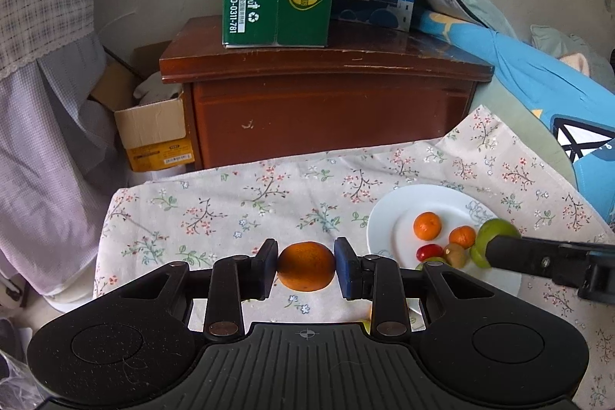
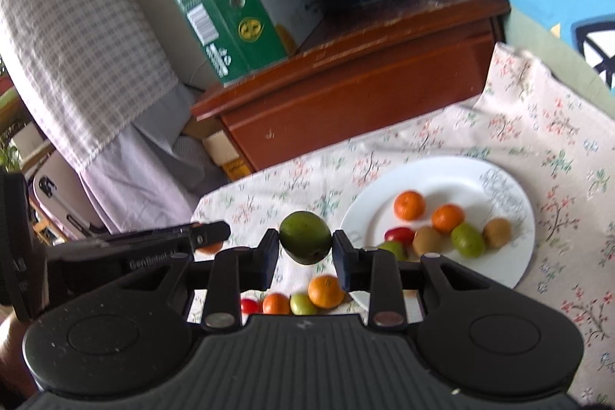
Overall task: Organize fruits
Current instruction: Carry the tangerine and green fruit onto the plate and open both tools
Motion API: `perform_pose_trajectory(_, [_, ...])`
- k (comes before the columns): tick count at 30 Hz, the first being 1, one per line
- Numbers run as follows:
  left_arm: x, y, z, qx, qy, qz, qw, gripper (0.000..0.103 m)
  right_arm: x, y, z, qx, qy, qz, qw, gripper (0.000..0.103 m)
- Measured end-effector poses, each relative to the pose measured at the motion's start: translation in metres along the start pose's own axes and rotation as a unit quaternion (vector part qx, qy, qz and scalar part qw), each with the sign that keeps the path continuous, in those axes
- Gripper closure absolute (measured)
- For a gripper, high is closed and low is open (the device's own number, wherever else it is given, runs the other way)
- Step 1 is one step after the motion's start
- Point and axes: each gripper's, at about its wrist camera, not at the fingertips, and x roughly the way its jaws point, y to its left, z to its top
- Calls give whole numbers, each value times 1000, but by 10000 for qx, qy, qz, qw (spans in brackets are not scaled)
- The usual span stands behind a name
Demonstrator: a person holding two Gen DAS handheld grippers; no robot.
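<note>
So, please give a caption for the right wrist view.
Right gripper holds a green fruit above the floral cloth, beside a plate of fruits.

Our right gripper (image 2: 305, 248) clamps a green fruit (image 2: 305, 236) above the floral-clothed worktop (image 2: 557, 148), a white plate (image 2: 453, 175) of mandarins and kiwis just beyond, loose fruit (image 2: 324, 291) below.
</note>
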Motion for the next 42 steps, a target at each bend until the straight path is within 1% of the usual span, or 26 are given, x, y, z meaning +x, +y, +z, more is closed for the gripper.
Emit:
perform_pose_trajectory(8, [-2, -15, 5, 69, -107, -131, 9998, 74, -19, -4, 18, 82, -322, -58, 9994, 73])
perform_pose_trajectory(10, [-3, -18, 6, 111, -150, -148, 9997, 74, -23, -5, 23, 73, -354, -94, 9993, 73])
perform_pose_trajectory(13, [-3, -20, 9, 61, -182, -267, 9995, 74, -27, -10, 30, 85, -386, -154, 9991, 73])
perform_pose_trajectory(19, [2, -29, 14, 2, -212, -500, 9985, 74, -33, -31, 41, 232, -411, -364, 9982, 73])
perform_pose_trajectory(23, [13, -37, 12, -58, -107, -763, 9970, 74, -33, -49, 42, 351, -327, -504, 9976, 73])
perform_pose_trajectory(25, [19, -43, 10, -41, -54, -824, 9966, 73, -32, -60, 40, 548, -256, -537, 9967, 73])
perform_pose_trajectory(28, [29, -48, 8, -30, -3, -850, 9964, 73, -28, -75, 33, 827, -93, -538, 9951, 73])
perform_pose_trajectory(31, [39, -50, 5, -23, 80, -841, 9964, 73, -23, -83, 26, 832, 5, -666, 9943, 73])
perform_pose_trajectory(34, [48, -53, 2, -7, 141, -878, 9960, 73, -14, -91, 19, 996, 163, -618, 9930, 73])
perform_pose_trajectory(36, [55, -53, 1, -29, 202, -905, 9957, 73, -7, -91, 14, 908, 236, -718, 9930, 73])
perform_pose_trajectory(38, [61, -55, 0, -22, 246, -914, 9955, 73, 1, -95, 9, 976, 382, -812, 9912, 73])
perform_pose_trajectory(40, [68, -56, -1, -60, 259, -942, 9952, 73, 8, -100, 3, 1188, 536, -784, 9884, 73])
perform_pose_trajectory(42, [75, -57, -2, -143, 286, -978, 9947, 73, 12, -102, -1, 1243, 628, -750, 9874, 73])
